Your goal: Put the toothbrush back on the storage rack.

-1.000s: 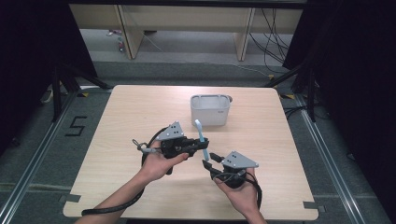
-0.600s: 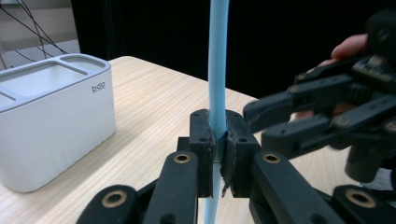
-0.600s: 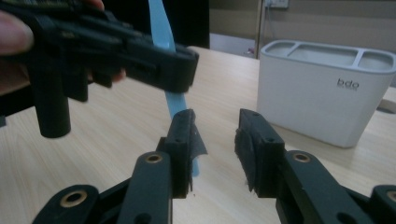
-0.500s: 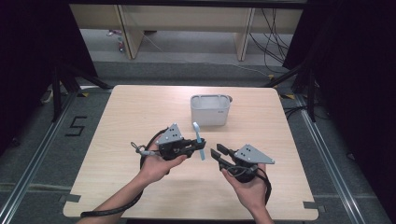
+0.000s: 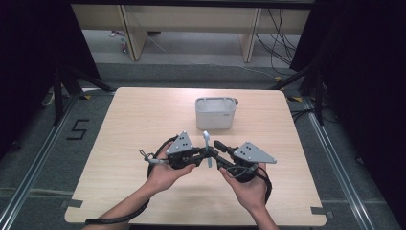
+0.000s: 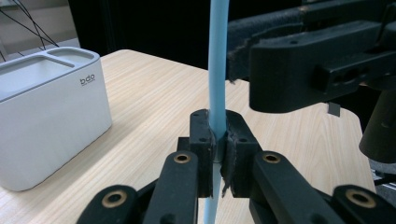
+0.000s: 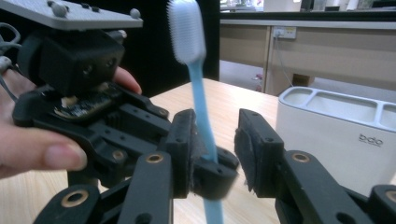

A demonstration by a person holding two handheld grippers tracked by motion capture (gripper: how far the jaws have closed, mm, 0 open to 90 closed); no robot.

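Holding a blue toothbrush (image 5: 207,148) upright at centre frame, my left gripper (image 5: 200,154) is clamped on its handle, bristles up, probably so it can be handed over. My right gripper (image 7: 215,154) brackets the handle, jaws parted after just closing somewhat; one pad sits against it, the other is clear. A white holder (image 5: 215,113) waits above on the table (image 5: 134,115).

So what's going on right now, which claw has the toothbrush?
Left gripper shut on toothbrush, bristles up. Right gripper open around the handle, jaws just closing in. White holder behind, nothing in the way.
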